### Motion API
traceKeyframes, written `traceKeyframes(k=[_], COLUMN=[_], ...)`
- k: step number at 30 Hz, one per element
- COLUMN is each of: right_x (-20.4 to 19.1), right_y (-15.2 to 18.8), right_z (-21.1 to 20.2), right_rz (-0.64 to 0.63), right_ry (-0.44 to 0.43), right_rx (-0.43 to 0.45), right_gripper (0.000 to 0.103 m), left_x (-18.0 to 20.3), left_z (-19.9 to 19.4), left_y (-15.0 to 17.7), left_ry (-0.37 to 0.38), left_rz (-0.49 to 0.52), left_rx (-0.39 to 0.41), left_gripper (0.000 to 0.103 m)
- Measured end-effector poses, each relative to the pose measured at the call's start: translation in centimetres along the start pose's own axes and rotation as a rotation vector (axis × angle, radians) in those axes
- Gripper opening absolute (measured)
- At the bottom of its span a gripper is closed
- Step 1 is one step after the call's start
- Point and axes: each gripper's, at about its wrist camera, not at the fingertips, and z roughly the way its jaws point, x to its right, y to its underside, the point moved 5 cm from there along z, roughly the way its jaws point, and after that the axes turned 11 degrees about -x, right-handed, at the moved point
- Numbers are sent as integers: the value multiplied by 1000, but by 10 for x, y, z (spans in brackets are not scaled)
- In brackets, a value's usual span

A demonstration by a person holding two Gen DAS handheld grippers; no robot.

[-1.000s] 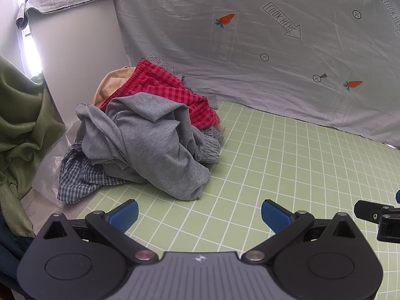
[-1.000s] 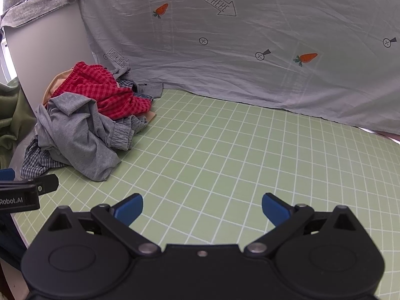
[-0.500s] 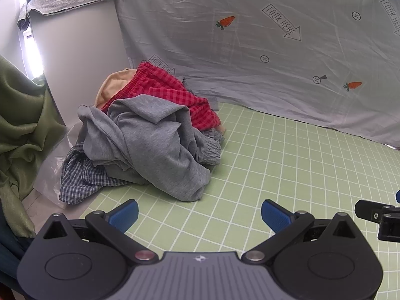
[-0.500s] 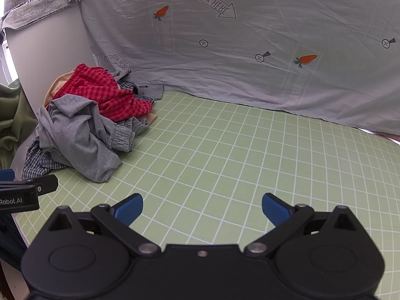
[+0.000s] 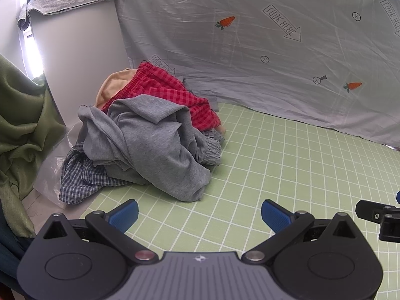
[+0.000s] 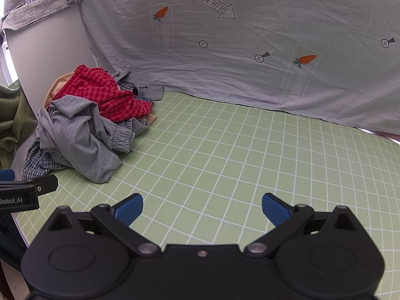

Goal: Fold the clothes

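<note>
Both the left hand-held gripper (image 5: 199, 211) and the right hand-held gripper (image 6: 202, 206) hover wide open and empty over the green grid worktop (image 6: 225, 155), while the clothes pile (image 5: 147, 135), grey top over red check, sits at its far-left corner, near the left one

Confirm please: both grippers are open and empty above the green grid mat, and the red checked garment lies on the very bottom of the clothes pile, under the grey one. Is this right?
One detail is wrong. The red checked garment lies high in the pile, not at the bottom; the left wrist view shows it. At the bottom edge is a blue-white checked cloth, under the grey garment. The left gripper and right gripper are indeed open and empty above the green grid mat.
</note>
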Motion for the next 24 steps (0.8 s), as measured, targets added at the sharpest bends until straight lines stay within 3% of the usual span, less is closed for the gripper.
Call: traceKeyframes(k=[24], right_x=[-2], right_y=[-13], right_z=[17], right_rz=[-21], right_ry=[9], right_rx=[-18], right_gripper=[102], left_x=[4], left_z=[26], left_y=[-17], left_ry=[15], left_rz=[13], left_rx=[-33], left_gripper=[103])
